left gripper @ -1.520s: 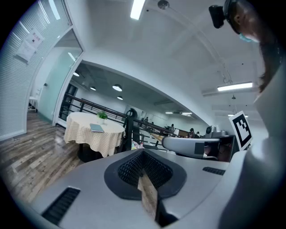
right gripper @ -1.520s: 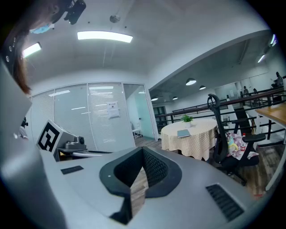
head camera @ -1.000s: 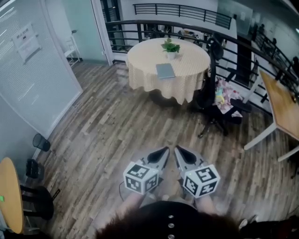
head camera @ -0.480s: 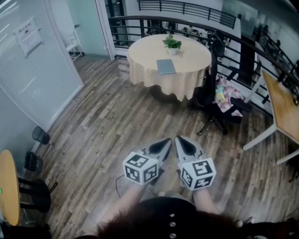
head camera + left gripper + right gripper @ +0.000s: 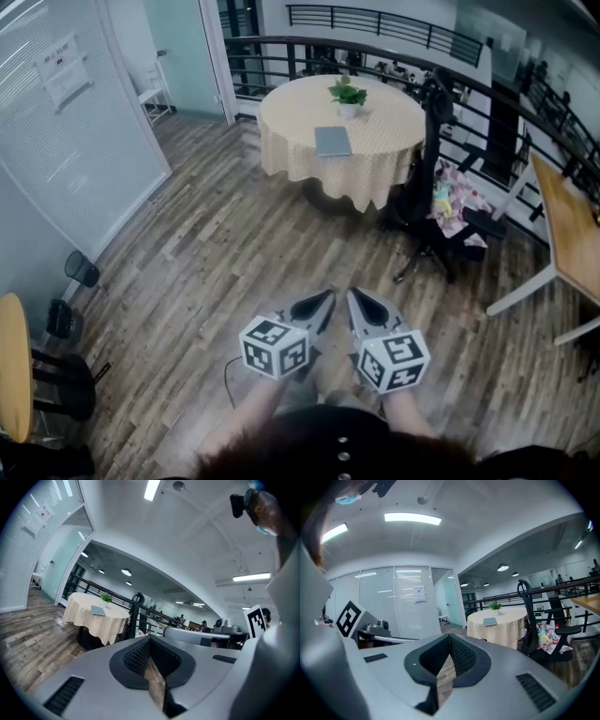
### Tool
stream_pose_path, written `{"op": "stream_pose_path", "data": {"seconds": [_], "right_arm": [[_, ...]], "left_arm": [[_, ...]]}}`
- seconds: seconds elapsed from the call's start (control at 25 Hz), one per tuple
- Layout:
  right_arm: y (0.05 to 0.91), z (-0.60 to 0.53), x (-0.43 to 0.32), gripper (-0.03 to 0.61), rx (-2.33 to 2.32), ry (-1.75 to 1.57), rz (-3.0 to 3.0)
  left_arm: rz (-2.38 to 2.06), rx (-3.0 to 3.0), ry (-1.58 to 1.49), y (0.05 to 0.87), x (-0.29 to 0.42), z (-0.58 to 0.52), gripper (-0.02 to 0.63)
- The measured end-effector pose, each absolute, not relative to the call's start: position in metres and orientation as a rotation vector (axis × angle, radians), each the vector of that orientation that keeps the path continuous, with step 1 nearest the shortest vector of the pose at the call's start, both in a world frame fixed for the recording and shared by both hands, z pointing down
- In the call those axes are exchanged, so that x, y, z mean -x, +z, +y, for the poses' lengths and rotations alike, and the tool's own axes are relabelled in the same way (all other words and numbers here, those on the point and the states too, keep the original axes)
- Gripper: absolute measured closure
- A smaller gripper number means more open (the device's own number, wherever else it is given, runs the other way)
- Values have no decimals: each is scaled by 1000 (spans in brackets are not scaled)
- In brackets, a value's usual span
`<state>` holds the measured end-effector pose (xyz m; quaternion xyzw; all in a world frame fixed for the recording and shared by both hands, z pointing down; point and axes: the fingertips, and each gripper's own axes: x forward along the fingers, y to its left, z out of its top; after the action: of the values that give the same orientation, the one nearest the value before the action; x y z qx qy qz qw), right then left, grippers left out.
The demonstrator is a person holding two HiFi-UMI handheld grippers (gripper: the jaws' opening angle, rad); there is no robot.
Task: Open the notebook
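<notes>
The notebook [image 5: 333,141] is a thin grey-blue book lying shut on a round table [image 5: 291,150] with a cream checked cloth, far ahead across the wooden floor. A small potted plant [image 5: 348,94] stands behind it. My left gripper [image 5: 326,297] and right gripper [image 5: 354,295] are held side by side low in the head view, well short of the table, both shut and empty. In the left gripper view the notebook [image 5: 98,611] shows small at the left, beyond the shut gripper [image 5: 149,640]. The right gripper view has the notebook [image 5: 490,621] at mid-right, past its shut gripper [image 5: 450,639].
A black office chair [image 5: 427,202] with colourful bags stands right of the table. A wooden desk [image 5: 567,225] is at the right edge, a glass wall [image 5: 66,141] on the left, a black railing [image 5: 375,47] behind. A round wooden table [image 5: 11,375] sits lower left.
Both grippers, still shut and side by side, have drifted a little forward over the floor toward the table. The notebook has not moved.
</notes>
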<state>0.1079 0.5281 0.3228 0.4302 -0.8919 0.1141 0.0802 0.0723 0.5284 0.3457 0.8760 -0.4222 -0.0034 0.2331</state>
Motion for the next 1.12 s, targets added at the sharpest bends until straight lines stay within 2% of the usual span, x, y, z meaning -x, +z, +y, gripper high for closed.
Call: {"op": "stream_pose_path", "data": {"seconds": [0.4, 1.12], "right_arm": [[341, 472, -91, 566, -1285, 328, -2627], [335, 278, -6, 567, -1383, 353, -2569]], "left_arm": [[-1187, -2409, 24, 356, -60, 471, 604], [-1124, -2461, 42, 345, 31, 285, 604]]}}
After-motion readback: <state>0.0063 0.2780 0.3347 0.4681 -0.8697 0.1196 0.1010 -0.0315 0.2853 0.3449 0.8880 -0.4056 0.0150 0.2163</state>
